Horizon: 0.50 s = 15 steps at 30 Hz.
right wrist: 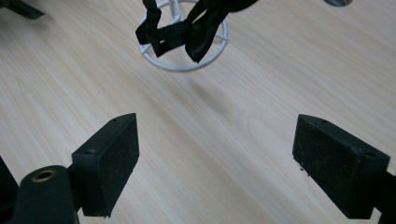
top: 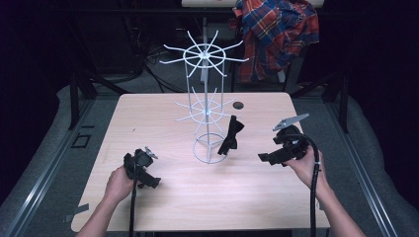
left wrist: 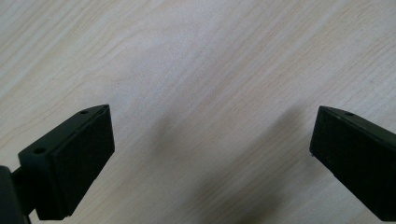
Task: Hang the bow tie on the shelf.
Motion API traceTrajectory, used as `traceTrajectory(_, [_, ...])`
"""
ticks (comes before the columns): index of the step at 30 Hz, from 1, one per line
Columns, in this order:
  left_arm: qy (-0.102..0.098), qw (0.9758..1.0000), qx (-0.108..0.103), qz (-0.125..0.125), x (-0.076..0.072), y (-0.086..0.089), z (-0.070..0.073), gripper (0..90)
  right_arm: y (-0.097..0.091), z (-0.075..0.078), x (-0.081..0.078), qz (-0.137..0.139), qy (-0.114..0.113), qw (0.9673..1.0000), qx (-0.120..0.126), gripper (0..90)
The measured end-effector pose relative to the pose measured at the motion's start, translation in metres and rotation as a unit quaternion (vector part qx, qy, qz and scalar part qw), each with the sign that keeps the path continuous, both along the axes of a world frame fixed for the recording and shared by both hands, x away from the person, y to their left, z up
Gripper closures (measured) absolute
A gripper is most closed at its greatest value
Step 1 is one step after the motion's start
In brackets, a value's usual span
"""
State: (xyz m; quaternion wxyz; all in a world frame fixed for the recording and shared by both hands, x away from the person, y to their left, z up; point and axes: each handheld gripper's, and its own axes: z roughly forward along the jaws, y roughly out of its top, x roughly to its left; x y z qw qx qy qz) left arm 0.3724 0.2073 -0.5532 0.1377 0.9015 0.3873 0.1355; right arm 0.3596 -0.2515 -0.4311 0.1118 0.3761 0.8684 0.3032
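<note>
A white wire display rack with two tiers of radiating prongs stands on the wooden table. A black bow tie hangs from a lower prong on the rack's right side; in the right gripper view the bow tie dangles over the rack's ring base. My right gripper is held right of the rack, jaws wide open and empty, a short way from the tie. My left gripper rests low at the table's front left, open, with bare wood between its jaws.
A plaid shirt hangs on a stand behind the table. A small round hole sits in the tabletop behind the rack. Dark floor and metal rails surround the table. Cables trail from both grippers toward the front edge.
</note>
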Motion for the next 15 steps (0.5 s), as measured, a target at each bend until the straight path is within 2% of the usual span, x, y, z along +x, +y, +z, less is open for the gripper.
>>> traceTrajectory(3, [0.000,1.0000,0.000,0.000,0.000,0.000,0.000,0.0,-0.007,-0.008,-0.006,-0.003,0.002,0.9999,0.010,14.3])
traceTrajectory(6, [0.000,1.0000,0.001,0.000,-0.001,0.000,0.000,0.0,-0.014,-0.017,-0.011,-0.010,0.013,0.9998,0.009,13.8])
traceTrajectory(9, [0.001,1.0000,-0.001,0.000,0.000,0.000,0.001,0.0,-0.020,-0.029,-0.016,-0.020,0.013,0.9997,0.003,13.9])
traceTrajectory(11, [0.002,1.0000,0.000,-0.001,0.000,0.000,0.000,0.0,-0.023,-0.040,-0.015,-0.014,0.032,0.9994,0.006,14.1])
traceTrajectory(15, [0.001,1.0000,0.001,-0.007,0.000,-0.002,0.001,0.0,-0.026,-0.062,-0.010,-0.018,0.051,0.9984,-0.015,13.7])
